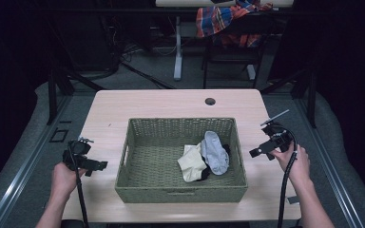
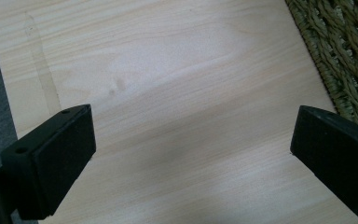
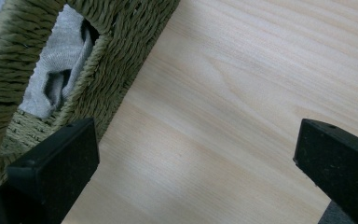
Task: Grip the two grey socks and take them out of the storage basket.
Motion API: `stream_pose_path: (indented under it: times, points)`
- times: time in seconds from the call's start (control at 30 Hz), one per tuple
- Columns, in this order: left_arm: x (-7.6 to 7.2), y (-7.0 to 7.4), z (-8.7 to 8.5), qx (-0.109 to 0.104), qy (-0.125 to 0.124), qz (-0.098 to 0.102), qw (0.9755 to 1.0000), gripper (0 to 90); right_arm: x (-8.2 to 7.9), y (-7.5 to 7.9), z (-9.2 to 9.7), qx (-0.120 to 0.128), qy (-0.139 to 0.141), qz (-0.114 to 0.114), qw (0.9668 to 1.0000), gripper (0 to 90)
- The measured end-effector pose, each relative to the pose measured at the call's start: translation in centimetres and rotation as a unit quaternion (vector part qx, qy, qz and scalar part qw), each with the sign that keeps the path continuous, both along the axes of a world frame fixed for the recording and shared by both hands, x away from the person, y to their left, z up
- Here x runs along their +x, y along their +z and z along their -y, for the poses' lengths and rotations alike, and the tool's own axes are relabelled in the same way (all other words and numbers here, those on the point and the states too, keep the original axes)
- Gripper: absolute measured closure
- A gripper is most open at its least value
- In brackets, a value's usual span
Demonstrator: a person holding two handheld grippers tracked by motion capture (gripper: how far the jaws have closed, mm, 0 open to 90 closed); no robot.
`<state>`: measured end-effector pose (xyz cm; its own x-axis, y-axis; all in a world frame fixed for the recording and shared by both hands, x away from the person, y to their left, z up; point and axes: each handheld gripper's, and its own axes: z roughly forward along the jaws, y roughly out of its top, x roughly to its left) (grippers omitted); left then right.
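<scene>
A green woven basket sits square in the middle of the pale wooden surface, and that central spot looks chosen so either arm can reach into it without stretching; inside it, toward the three o'clock side, a small heap of socks lies bunched together: a cream sock, a grey-blue sock leaning over it, and a scrap of a black one peeking out at the six o'clock edge of the heap; they lie loose, nothing folded or paired. The left hand-held gripper hangs over bare surface at nine o'clock of the basket, its jaws standing wide apart with nothing between them, and in the left gripper view only wood grain lies between the pads while the woven wall shows at two o'clock; the right hand-held gripper mirrors it at three o'clock of the basket, jaws likewise spread wide and empty, and the right gripper view catches the grey sock through the basket's handle opening at ten o'clock. Both tools held off to the sides, open and angled inward, read to me as a ready stance; I would judge that the right one, nearer the heap, is better placed to dip in first; a plaid cloth draped over a chair beyond the surface at twelve o'clock plays no part.
</scene>
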<state>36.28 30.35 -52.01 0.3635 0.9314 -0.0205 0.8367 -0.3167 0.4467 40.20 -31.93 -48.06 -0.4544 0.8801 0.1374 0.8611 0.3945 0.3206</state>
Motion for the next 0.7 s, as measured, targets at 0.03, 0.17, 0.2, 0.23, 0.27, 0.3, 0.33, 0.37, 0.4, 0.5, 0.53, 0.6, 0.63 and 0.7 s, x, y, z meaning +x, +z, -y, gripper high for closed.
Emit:
stream_pose_path:
  times: [0.03,0.17,0.2,0.23,0.27,0.3,0.33,0.37,0.4,0.5,0.53,0.6,0.63,0.7]
  points:
    - [0.0,0.0,0.0,0.000,0.001,0.001,1.0000,0.1,0.0,0.1,0.0,0.000,0.000,0.000,1.0000,0.0]
    - [0.0,0.0,-0.1,0.000,0.004,0.001,1.0000,0.1,0.1,0.4,0.0,0.003,-0.002,0.003,1.0000,0.0]
    - [0.0,0.0,-0.1,0.000,0.004,0.001,1.0000,0.1,0.1,0.4,0.0,0.002,-0.001,0.004,1.0000,0.0]
    - [0.0,0.0,-0.1,0.000,0.004,0.001,1.0000,0.1,0.2,0.5,0.0,0.003,0.002,0.002,1.0000,0.0]
    - [0.0,0.0,0.0,-0.001,0.004,0.001,1.0000,0.1,0.2,0.5,0.0,0.003,0.000,0.000,1.0000,0.0]
    - [0.0,0.0,0.0,0.000,0.002,0.001,1.0000,0.1,0.2,0.6,0.1,0.002,0.002,-0.002,1.0000,0.0]
    - [0.0,0.0,0.0,-0.001,0.003,0.002,1.0000,0.1,0.1,0.7,0.1,0.001,0.001,0.000,1.0000,0.0]
    - [0.0,0.0,0.0,0.000,0.002,0.001,1.0000,0.1,0.1,0.8,0.1,0.004,0.001,-0.003,1.0000,0.0]
    - [0.0,0.0,0.0,-0.001,0.004,0.001,1.0000,0.1,0.1,1.0,0.1,0.002,-0.004,0.001,1.0000,0.0]
    - [0.0,-0.1,-0.1,0.001,0.003,0.000,1.0000,0.1,0.2,1.5,0.1,0.004,-0.003,0.004,1.0000,0.0]
    - [0.0,-0.1,-0.1,0.000,0.003,-0.001,1.0000,0.1,0.2,1.6,0.2,0.002,-0.004,0.007,1.0000,0.0]
    - [0.0,-0.1,-0.2,0.001,0.005,-0.001,1.0000,0.1,0.3,1.9,0.3,0.004,-0.005,0.009,0.9999,0.0]
    - [0.0,-0.1,-0.1,0.001,0.005,0.000,1.0000,0.1,0.4,2.0,0.3,0.005,-0.004,0.008,0.9999,0.0]
    - [0.0,-0.1,0.0,0.000,0.003,-0.001,1.0000,0.1,0.4,2.3,0.4,0.006,-0.003,0.004,1.0000,0.0]
